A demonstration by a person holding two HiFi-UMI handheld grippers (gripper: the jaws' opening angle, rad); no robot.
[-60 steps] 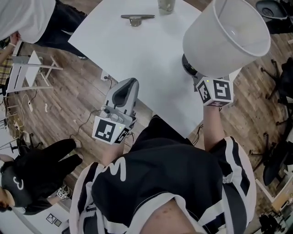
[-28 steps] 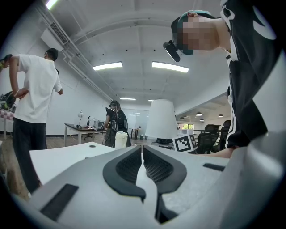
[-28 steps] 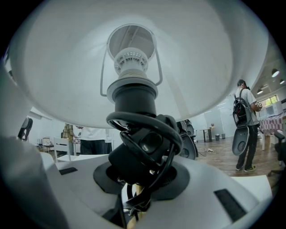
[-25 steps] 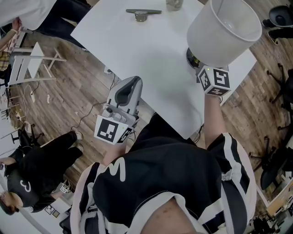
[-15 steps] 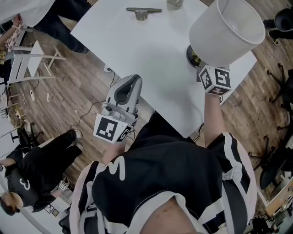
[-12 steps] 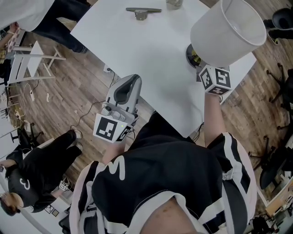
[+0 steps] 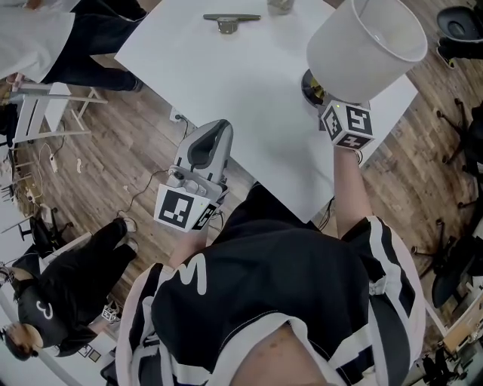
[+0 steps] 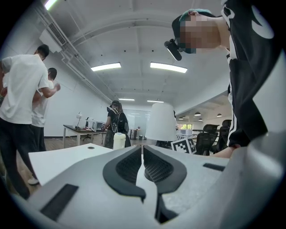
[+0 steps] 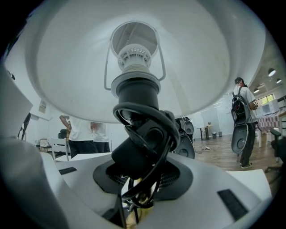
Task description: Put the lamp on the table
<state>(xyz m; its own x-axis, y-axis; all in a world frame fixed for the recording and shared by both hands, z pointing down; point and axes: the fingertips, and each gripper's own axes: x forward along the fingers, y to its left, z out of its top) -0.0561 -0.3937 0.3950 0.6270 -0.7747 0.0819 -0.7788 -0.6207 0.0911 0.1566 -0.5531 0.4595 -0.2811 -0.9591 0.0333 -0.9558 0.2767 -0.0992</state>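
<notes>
The lamp has a white shade (image 7: 366, 49) and a dark stem with a black cord wound round it (image 9: 142, 138). It stands upright over the right part of the white table (image 7: 226, 75). My right gripper (image 7: 328, 104) is shut on the stem just under the shade (image 9: 134, 58), level, with its tips hidden beneath the shade. The lamp's dark base (image 7: 309, 87) shows under the shade; I cannot tell whether it touches the table. My left gripper (image 7: 213, 136) is shut and holds nothing, at the table's near left edge. The left gripper view shows the shade (image 8: 161, 121) ahead.
A metal bar-shaped object (image 7: 230, 20) and a jar (image 7: 275, 6) lie at the table's far side. People stand at the left by a white folding frame (image 7: 45, 113). Office chairs (image 7: 460, 22) stand to the right. A person with a backpack (image 9: 243, 120) stands beyond.
The right gripper and lamp have shifted slightly left and farther over the table in the head view. The left gripper has stayed put. People at the left have moved.
</notes>
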